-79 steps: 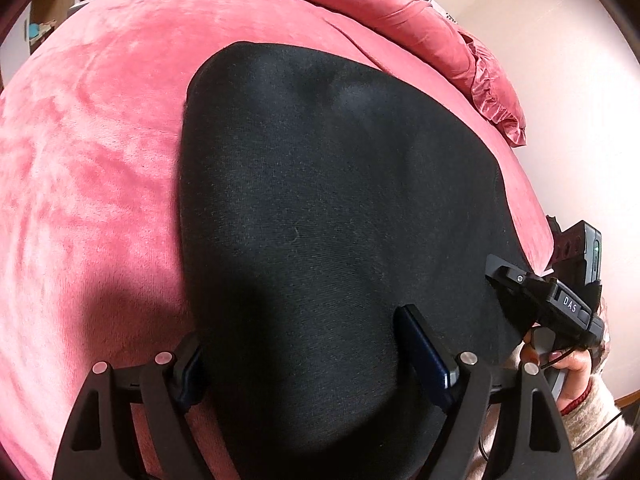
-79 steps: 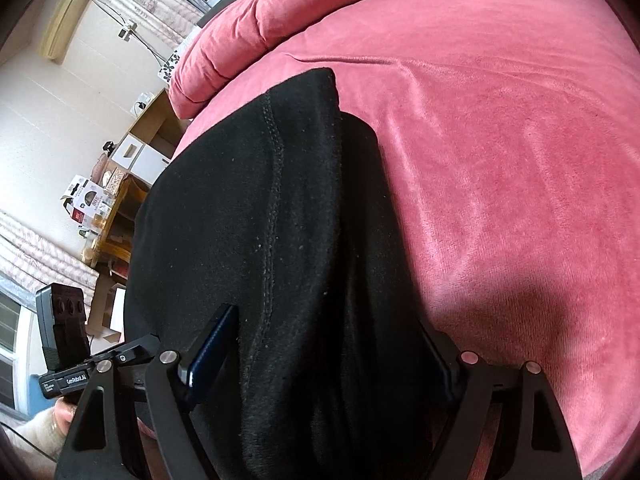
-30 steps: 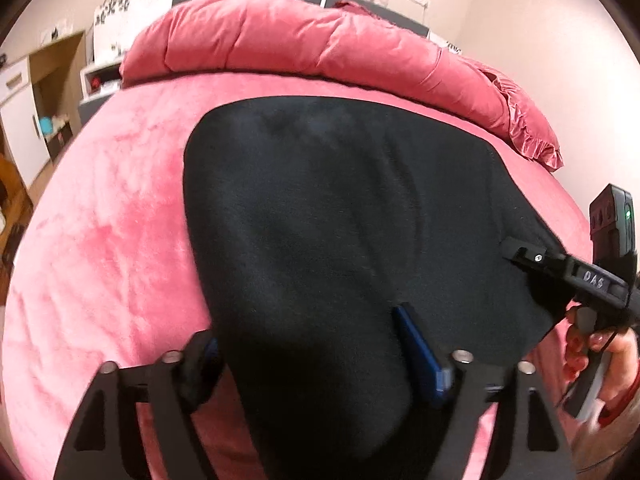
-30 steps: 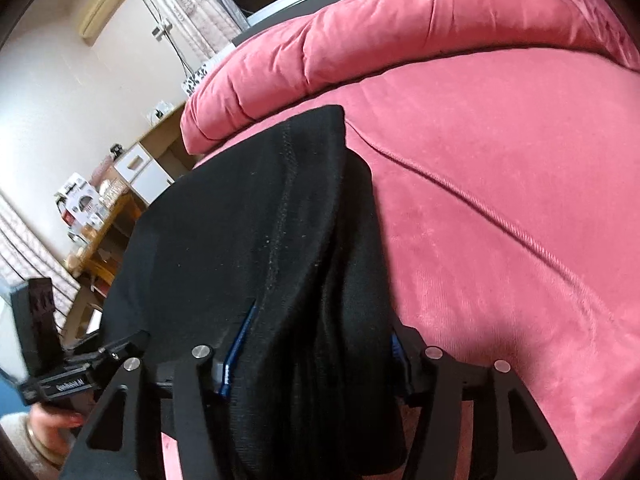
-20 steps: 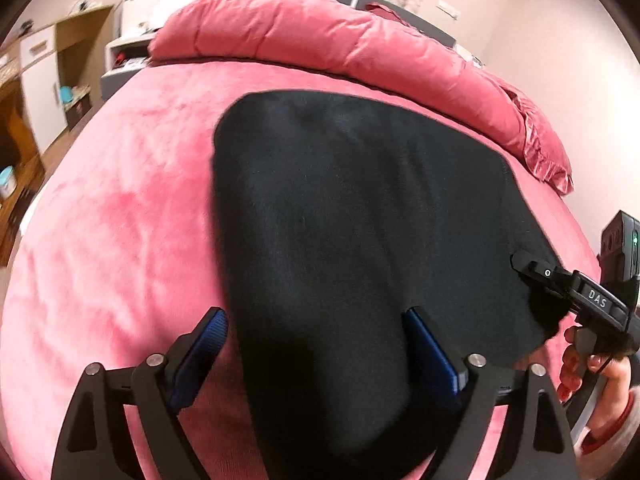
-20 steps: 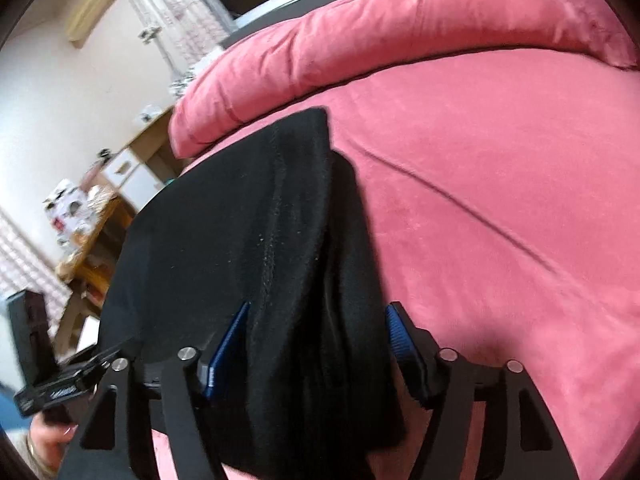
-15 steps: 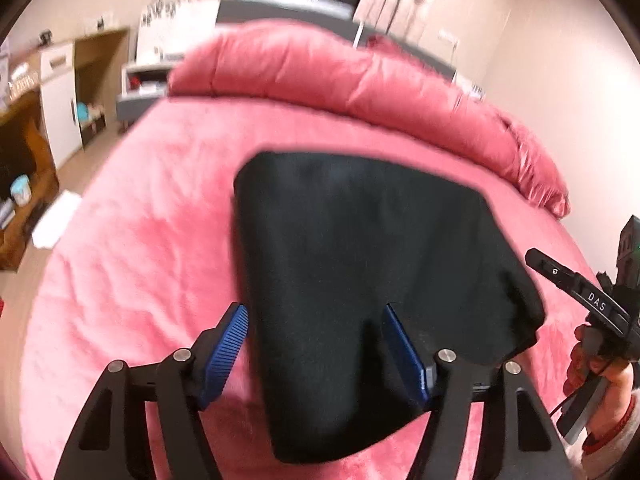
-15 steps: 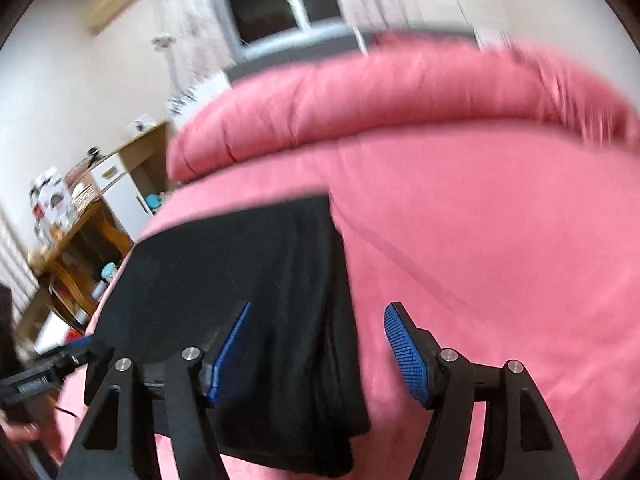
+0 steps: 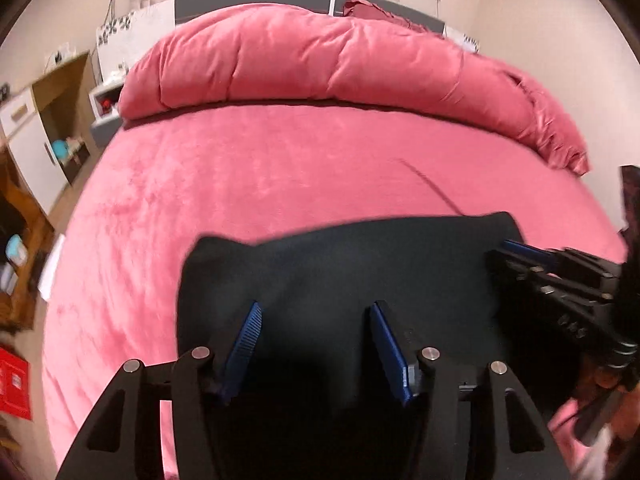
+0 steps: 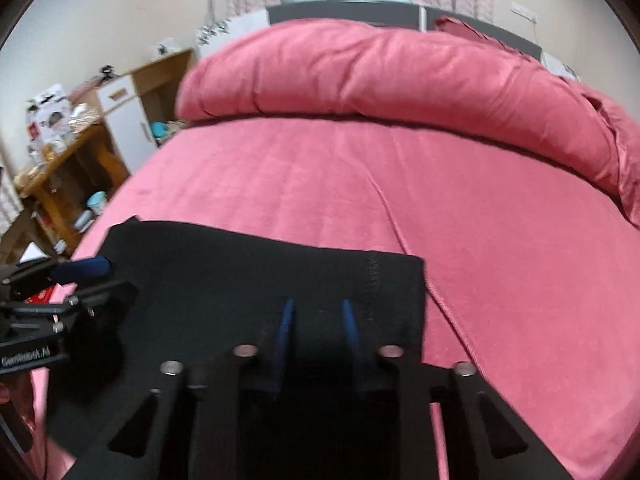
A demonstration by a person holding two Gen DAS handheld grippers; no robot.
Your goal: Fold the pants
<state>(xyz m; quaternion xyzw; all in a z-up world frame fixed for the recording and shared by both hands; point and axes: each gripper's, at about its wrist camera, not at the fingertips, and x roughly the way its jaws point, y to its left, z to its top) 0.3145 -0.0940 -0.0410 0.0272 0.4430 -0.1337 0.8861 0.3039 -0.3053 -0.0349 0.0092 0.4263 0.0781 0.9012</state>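
The black pants (image 9: pixel 352 264) lie folded into a flat rectangle near the front edge of the pink bed (image 9: pixel 280 168); they also show in the right wrist view (image 10: pixel 248 280). My left gripper (image 9: pixel 316 312) is open and empty above the near part of the pants. My right gripper (image 10: pixel 316 312) is partly open, its blue pads a narrow gap apart, empty above the pants' right half. Each gripper shows in the other's view: the right one (image 9: pixel 560 280) at the right, the left one (image 10: pixel 60 280) at the left.
A rolled pink duvet (image 9: pixel 340 60) lies across the head of the bed. A wooden desk and white cabinet (image 10: pixel 92 120) stand at the bed's left side. A wall is on the right.
Both grippers let go of the pants and pulled back and up. The pants, earlier held up and draped toward the cameras, now lie flat in a shorter folded rectangle.
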